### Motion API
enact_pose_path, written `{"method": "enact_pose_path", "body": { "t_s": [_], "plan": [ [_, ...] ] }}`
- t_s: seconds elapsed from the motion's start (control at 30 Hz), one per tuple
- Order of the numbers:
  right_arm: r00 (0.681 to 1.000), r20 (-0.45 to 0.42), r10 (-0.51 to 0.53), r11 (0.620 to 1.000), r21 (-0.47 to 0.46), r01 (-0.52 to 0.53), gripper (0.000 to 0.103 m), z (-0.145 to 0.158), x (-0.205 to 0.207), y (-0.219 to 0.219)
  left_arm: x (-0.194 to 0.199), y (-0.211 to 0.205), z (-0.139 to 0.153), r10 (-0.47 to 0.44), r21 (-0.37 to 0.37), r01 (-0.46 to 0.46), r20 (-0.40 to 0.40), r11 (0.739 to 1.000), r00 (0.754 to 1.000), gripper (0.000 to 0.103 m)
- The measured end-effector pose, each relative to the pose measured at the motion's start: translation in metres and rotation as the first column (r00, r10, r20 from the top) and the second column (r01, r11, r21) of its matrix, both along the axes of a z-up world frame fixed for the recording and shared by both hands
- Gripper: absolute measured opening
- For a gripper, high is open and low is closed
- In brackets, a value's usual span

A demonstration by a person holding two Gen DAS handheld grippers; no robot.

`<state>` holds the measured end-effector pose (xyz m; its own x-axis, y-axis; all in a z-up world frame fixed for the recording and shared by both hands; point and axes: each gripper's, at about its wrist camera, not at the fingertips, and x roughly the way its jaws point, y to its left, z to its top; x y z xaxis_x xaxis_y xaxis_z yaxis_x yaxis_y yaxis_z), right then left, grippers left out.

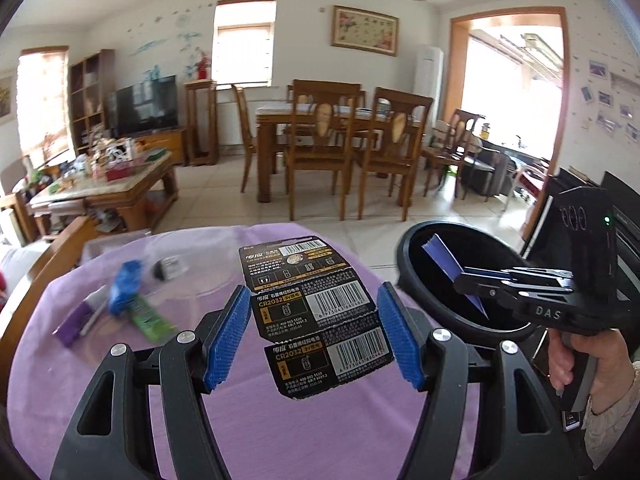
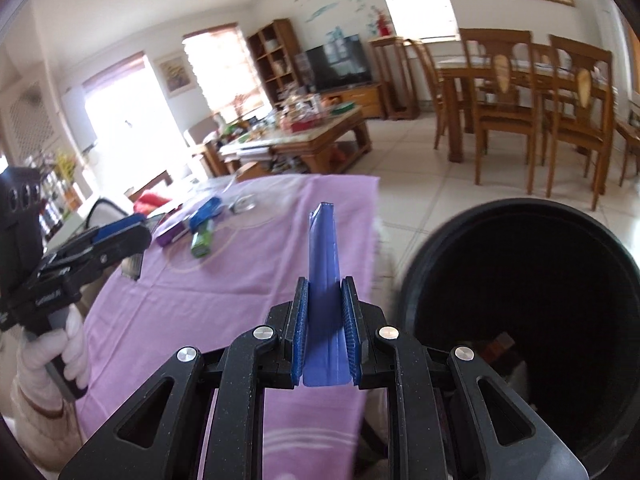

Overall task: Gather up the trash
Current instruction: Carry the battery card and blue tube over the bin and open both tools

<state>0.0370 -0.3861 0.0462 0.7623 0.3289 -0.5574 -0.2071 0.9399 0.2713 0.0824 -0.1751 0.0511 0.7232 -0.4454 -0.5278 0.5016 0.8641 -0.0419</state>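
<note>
Right gripper (image 2: 325, 312) pinches blue wrapper (image 2: 323, 264), just beside bin (image 2: 416, 272) rim. My left gripper (image 1: 314, 332) jaws spread, battery card (image 1: 316, 312) between pads, contact unclear. More trash (image 1: 124, 304) on purple cloth (image 1: 320, 440).

Purple tablecloth (image 1: 280, 420): woven cloth, matt, faint paler stripes. Battery card (image 1: 316, 320): printed cardboard, black, slight sheen, torn perforated edges. Blue wrapper (image 2: 325, 280): thin glossy film, creased lengthwise. Trash bin (image 2: 520, 320): black plastic, smooth rim, dull sheen. Left gripper (image 1: 314, 336) and right gripper (image 2: 326, 336): matt black plastic, finely grained, bright metal pins; pads (image 1: 228, 336) blue, ribbed, rubber-like. Floor (image 1: 360, 208): pale tiles, glossy. Dining chairs (image 1: 324, 140): varnished wood.
</note>
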Motion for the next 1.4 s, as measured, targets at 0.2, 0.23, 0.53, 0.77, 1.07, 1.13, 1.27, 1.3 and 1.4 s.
{"method": "enact_pose_path", "body": {
  "t_s": [0.2, 0.23, 0.53, 0.77, 1.07, 1.13, 1.27, 1.3, 1.4],
  "plan": [
    [0.990, 0.022, -0.140, 0.988, 0.064, 0.139, 0.017, 0.001, -0.017, -0.066, -0.003, -0.058, -0.004, -0.121, -0.007, 0.121, 0.006, 0.993, 0.993, 0.064],
    [0.986, 0.024, -0.167, 0.984, 0.075, 0.165, 0.017, -0.001, -0.021, -0.079, -0.004, -0.067, -0.005, -0.139, -0.009, 0.139, 0.006, 0.990, 0.990, 0.064],
    [0.942, 0.016, -0.336, 0.932, 0.148, 0.330, 0.017, -0.025, -0.043, -0.163, -0.006, -0.143, -0.027, -0.258, -0.004, 0.258, -0.020, 0.966, 0.966, 0.064],
    [0.931, -0.006, -0.366, 0.916, 0.172, 0.362, 0.017, -0.046, -0.046, -0.187, -0.011, -0.171, -0.041, -0.302, 0.019, 0.303, -0.050, 0.953, 0.952, 0.064],
    [0.920, -0.025, -0.390, 0.902, 0.188, 0.388, 0.017, -0.060, -0.045, -0.193, -0.008, -0.184, -0.049, -0.329, 0.040, 0.332, -0.075, 0.942, 0.941, 0.064],
    [0.919, -0.026, -0.394, 0.901, 0.188, 0.392, 0.017, -0.061, -0.045, -0.191, -0.011, -0.187, -0.051, -0.333, 0.046, 0.337, -0.076, 0.940, 0.940, 0.064],
    [0.915, -0.022, -0.402, 0.899, 0.181, 0.399, 0.017, -0.061, -0.046, -0.184, -0.013, -0.192, -0.051, -0.345, 0.051, 0.349, -0.078, 0.936, 0.935, 0.064],
    [0.915, -0.022, -0.403, 0.899, 0.180, 0.400, 0.018, -0.062, -0.046, -0.184, -0.012, -0.194, -0.050, -0.346, 0.055, 0.351, -0.077, 0.935, 0.935, 0.064],
    [0.914, -0.022, -0.405, 0.898, 0.179, 0.403, 0.018, -0.060, -0.046, -0.181, -0.014, -0.194, -0.051, -0.349, 0.056, 0.354, -0.077, 0.934, 0.934, 0.064]
  ]
}}
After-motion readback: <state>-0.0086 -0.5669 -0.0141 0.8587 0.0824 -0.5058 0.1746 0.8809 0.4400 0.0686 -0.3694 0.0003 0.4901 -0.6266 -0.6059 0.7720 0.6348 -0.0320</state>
